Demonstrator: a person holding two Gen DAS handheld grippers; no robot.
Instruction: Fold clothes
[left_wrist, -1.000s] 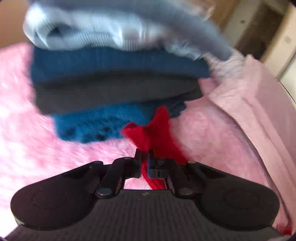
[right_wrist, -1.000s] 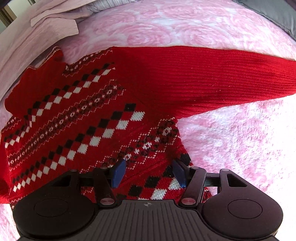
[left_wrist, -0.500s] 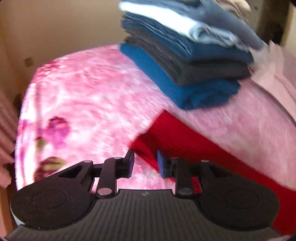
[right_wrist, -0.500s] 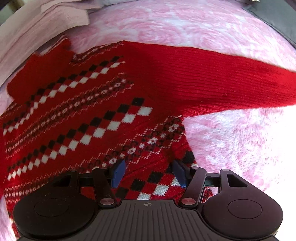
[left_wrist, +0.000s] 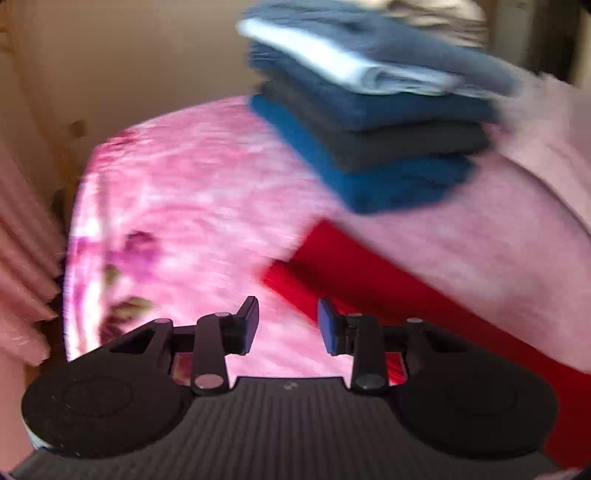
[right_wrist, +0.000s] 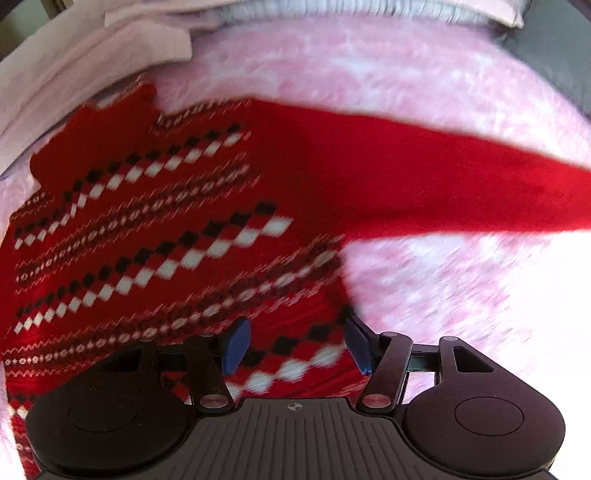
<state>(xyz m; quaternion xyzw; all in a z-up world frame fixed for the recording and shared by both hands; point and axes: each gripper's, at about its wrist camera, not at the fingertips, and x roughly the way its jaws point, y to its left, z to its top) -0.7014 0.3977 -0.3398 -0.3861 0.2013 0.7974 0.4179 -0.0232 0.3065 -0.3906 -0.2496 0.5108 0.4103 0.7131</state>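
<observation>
On the pink fleece blanket (right_wrist: 424, 85) covering the bed, the red patterned sweater (right_wrist: 155, 236) lies spread flat, one plain sleeve (right_wrist: 461, 184) stretched out to the right. Above its near hem hangs the right tool (right_wrist: 295, 345), jaws wide apart and gripping nothing. Over by the sleeve end (left_wrist: 332, 266), the left tool (left_wrist: 288, 323) has its jaws opening, only blanket showing between them, the red cuff lying just beyond its right finger. Farther off, a stack of folded clothes (left_wrist: 373, 122) in blues and grey sits on the blanket.
</observation>
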